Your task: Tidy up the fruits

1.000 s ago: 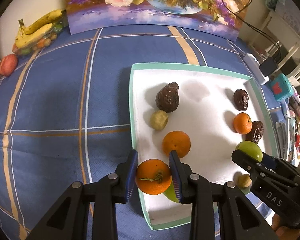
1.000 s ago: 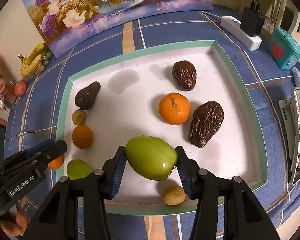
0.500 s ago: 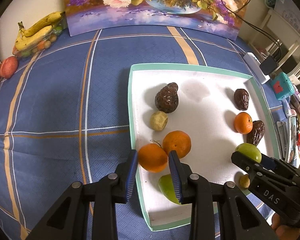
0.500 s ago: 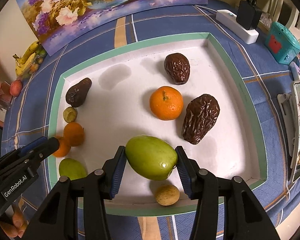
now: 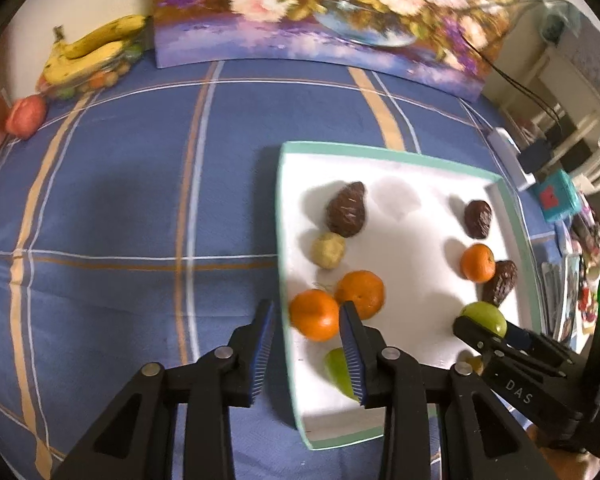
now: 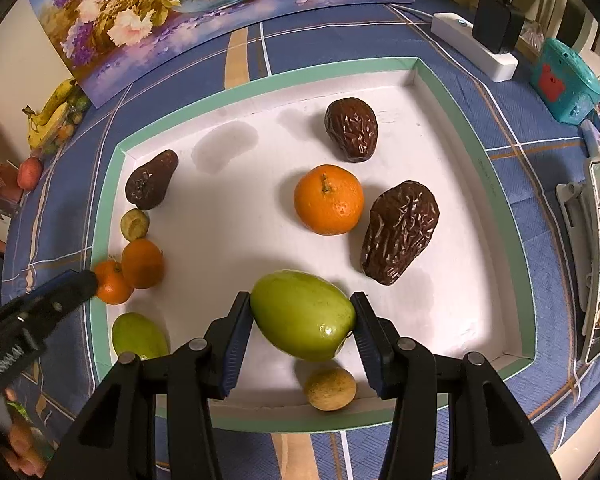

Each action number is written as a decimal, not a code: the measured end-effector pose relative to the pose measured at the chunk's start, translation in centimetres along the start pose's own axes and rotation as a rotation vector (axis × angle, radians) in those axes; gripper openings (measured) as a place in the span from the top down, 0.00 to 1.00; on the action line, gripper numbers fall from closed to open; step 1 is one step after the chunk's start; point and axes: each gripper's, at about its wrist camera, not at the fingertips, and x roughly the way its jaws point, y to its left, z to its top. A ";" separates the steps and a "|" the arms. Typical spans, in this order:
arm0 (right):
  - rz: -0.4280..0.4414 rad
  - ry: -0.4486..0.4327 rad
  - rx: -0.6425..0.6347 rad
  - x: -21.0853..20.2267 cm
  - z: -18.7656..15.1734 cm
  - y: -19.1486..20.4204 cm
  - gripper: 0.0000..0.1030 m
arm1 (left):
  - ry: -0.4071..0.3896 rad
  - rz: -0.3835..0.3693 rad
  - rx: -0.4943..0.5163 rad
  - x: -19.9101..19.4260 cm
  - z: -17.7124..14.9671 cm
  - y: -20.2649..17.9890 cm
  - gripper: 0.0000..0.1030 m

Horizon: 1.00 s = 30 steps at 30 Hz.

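Bench (image 5: 120, 208) under a blue plaid cloth; flower painting (image 6: 204, 12) propped at the back, bananas (image 5: 92, 52) far left.

White tray (image 6: 112, 184) with a green rim sits on the cloth and holds all the task fruit. Along its left wall, back to front: dark wrinkled fruit (image 6: 150, 180), small yellowish fruit (image 6: 135, 224), two oranges (image 6: 142, 263) touching, green fruit (image 6: 138, 336). Right half: two more dark fruits, a lone orange (image 6: 328, 199), a small tan fruit (image 6: 330, 389) by the near wall.

Right hand-held gripper (image 6: 303, 320) is clamped on a green mango (image 6: 302, 314), held over the tray's near part.

Left hand-held gripper (image 5: 306, 330) has just been opening. The nearer orange (image 5: 315, 314) sits on the tray floor between the jaws, against the right pad, with a gap on the left side. Released, I judge.

Step in hand: sorting by kind, orange just set beside its like. Next move likely calls for lifting the left gripper clear without nudging the pair, and setting the mango by the other green fruit.

Hard to make out: left view is motion-blurred; the left-hand green fruit is half hidden behind the jaw there; whether the mango touches the tray floor, I cannot tell.
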 end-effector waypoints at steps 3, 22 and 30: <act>-0.006 0.001 -0.001 0.2 0.0 0.2 0.50 | -0.012 0.041 -0.042 -0.5 0.2 1.5 0.43; -0.033 -0.052 -0.048 -1.2 0.0 1.7 0.25 | -0.064 0.231 -0.142 -2.6 -2.5 7.7 0.00; -0.035 -0.101 -0.088 -2.8 -0.4 2.4 0.16 | -0.074 0.225 -0.163 -4.0 -4.1 9.0 0.00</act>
